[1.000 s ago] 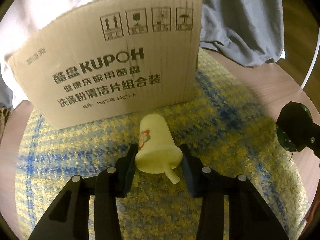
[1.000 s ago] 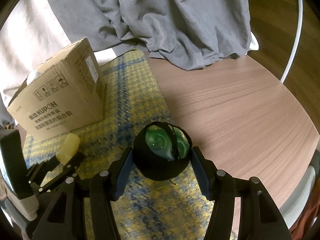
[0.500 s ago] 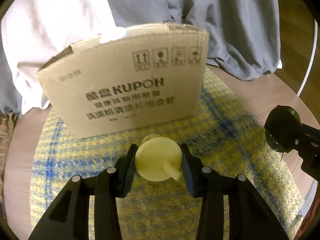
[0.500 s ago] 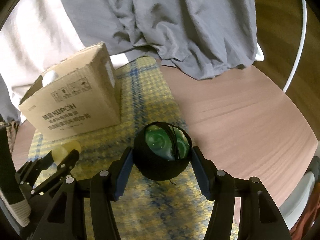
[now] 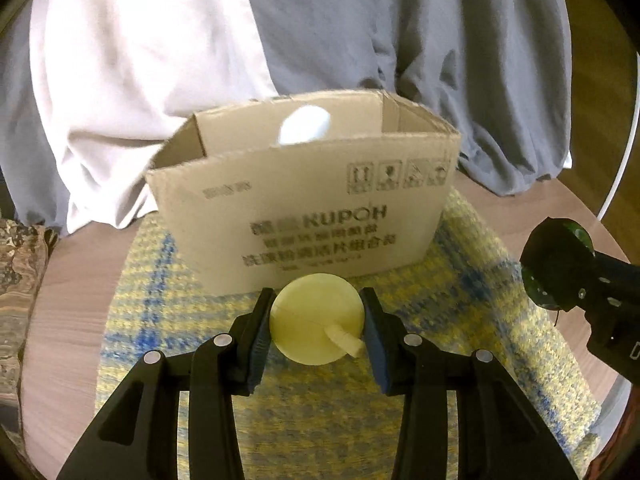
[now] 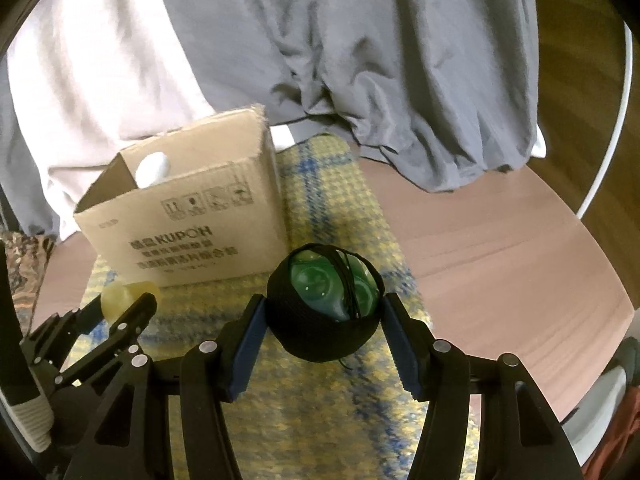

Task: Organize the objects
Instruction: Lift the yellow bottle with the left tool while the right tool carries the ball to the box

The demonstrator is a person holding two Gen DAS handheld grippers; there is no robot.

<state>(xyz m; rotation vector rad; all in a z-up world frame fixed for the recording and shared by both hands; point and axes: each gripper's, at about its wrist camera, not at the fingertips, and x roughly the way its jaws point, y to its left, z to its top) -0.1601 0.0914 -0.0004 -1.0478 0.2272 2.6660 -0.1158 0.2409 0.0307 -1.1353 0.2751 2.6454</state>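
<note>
A pale yellow bottle (image 5: 317, 319) is clamped between the two fingers of the left gripper (image 5: 317, 332); both blue pads are pressed on its sides. The bottle is seen end-on in the left wrist view, with a small spout sticking out toward 4 o'clock. It is held above the yellow and blue checked mat (image 5: 472, 280), just in front of the cardboard box (image 5: 304, 208).

The box stands on the mat, and its top is open. A white rounded object (image 5: 304, 130) is seen inside it, near the back wall; what it is cannot be told. Black printed letters "KUPOH" and handling symbols are found on the front wall.

In the right wrist view, a black mesh pouch with green contents (image 6: 325, 304) is grasped by the right gripper (image 6: 324, 320), with one finger on each side of it. The pouch is held over the mat, at 5 o'clock from the box (image 6: 188, 216). The left gripper (image 6: 116, 308) with the yellow bottle (image 6: 120, 294) appears at 9 o'clock in this view, near the box's front left corner.

The mat lies on a round wooden table (image 6: 500, 240). Behind the box, at 12 o'clock, grey cloth (image 6: 380, 60) and white cloth (image 6: 80, 80) are draped.
</note>
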